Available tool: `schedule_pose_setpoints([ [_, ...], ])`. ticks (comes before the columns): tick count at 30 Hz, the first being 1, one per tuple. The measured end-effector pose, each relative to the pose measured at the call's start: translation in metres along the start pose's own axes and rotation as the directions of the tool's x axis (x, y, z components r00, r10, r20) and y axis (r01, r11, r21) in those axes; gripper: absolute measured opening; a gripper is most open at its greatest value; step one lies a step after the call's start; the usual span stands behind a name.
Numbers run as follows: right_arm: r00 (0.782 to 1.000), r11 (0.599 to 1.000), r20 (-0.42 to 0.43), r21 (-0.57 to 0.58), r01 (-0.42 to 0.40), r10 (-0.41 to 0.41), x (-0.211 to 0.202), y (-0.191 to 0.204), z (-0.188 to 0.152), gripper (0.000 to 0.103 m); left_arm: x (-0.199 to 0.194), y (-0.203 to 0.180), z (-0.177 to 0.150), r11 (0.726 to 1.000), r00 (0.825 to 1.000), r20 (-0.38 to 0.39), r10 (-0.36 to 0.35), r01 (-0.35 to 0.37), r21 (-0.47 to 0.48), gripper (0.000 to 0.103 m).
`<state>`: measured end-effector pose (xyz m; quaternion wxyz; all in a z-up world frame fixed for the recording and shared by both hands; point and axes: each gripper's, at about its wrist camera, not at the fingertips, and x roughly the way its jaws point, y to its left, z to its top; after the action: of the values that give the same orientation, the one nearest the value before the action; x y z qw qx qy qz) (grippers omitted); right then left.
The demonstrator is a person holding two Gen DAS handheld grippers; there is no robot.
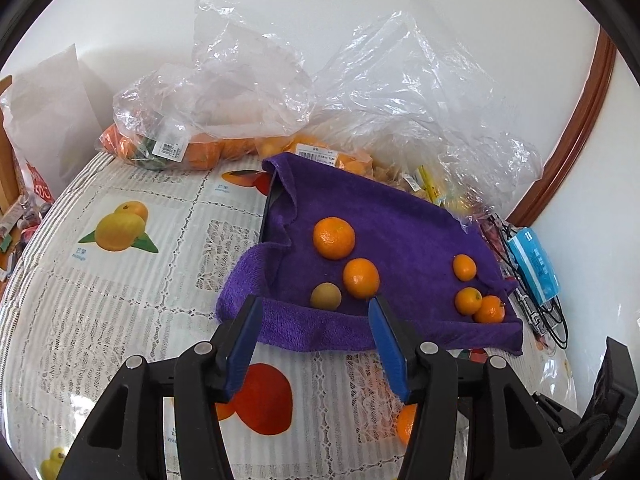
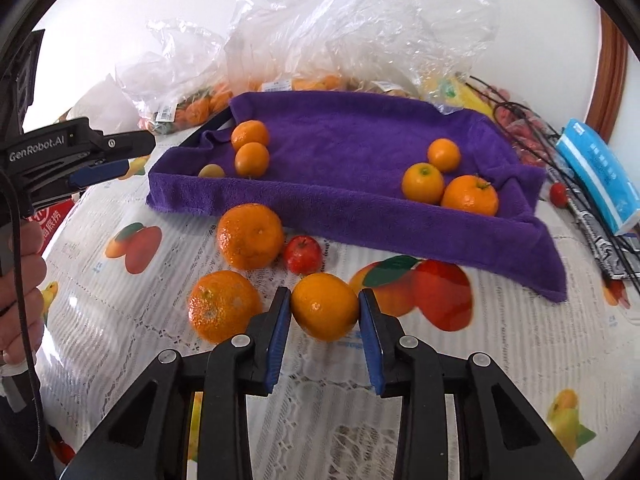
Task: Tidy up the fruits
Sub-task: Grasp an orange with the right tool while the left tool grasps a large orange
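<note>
A tray lined with a purple towel [image 1: 400, 220] [image 2: 340, 132] holds two oranges [image 1: 334, 238] and a small greenish fruit [image 1: 326, 297] on its left side. Three small oranges [image 1: 468, 300] lie on its right side. My left gripper [image 1: 314, 301] hovers open at the tray's near rim with nothing between its fingers; it also shows in the right wrist view [image 2: 128, 156]. My right gripper [image 2: 324, 293] is low over the tablecloth, its blue pads pressing both sides of a smooth orange [image 2: 325, 307]. Beside it lie two bumpy mandarins [image 2: 250, 236] [image 2: 224, 306] and a small red fruit [image 2: 303, 254].
Clear plastic bags of fruit [image 1: 192, 136] [image 2: 304, 32] are heaped behind the tray against the white wall. A blue packet [image 2: 600, 176] and black cables [image 2: 532, 124] lie to the tray's right. A person's hand [image 2: 20, 264] holds the left gripper. The fruit-print tablecloth [image 1: 120, 240] covers the table.
</note>
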<state>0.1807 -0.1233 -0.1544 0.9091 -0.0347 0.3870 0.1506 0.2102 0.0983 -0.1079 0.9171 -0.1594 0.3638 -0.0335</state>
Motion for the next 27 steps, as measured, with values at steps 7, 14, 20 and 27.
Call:
schedule_pose_setpoints([
  [7, 0.997, 0.998, 0.044, 0.028, 0.061, -0.062, -0.03, -0.025, -0.008, 0.034, 0.006, -0.024, -0.023, 0.996, 0.998, -0.06, -0.036, 0.041, 0.074, 0.055],
  [14, 0.992, 0.992, 0.065, 0.067, 0.107, -0.111, -0.049, -0.051, -0.021, 0.034, 0.004, -0.056, -0.055, 0.982, 0.985, -0.119, -0.125, 0.139, 0.126, 0.069],
  [20, 0.99, 0.987, 0.065, 0.101, 0.122, -0.129, -0.056, -0.068, -0.035, 0.034, 0.019, -0.084, -0.079, 0.976, 0.983, -0.174, -0.062, 0.096, 0.195, 0.069],
  [27, 0.989, 0.984, 0.07, 0.13, 0.119, -0.129, -0.061, -0.08, -0.046, 0.034, 0.029, -0.095, -0.092, 0.97, 0.988, -0.151, 0.04, -0.002, 0.244, 0.041],
])
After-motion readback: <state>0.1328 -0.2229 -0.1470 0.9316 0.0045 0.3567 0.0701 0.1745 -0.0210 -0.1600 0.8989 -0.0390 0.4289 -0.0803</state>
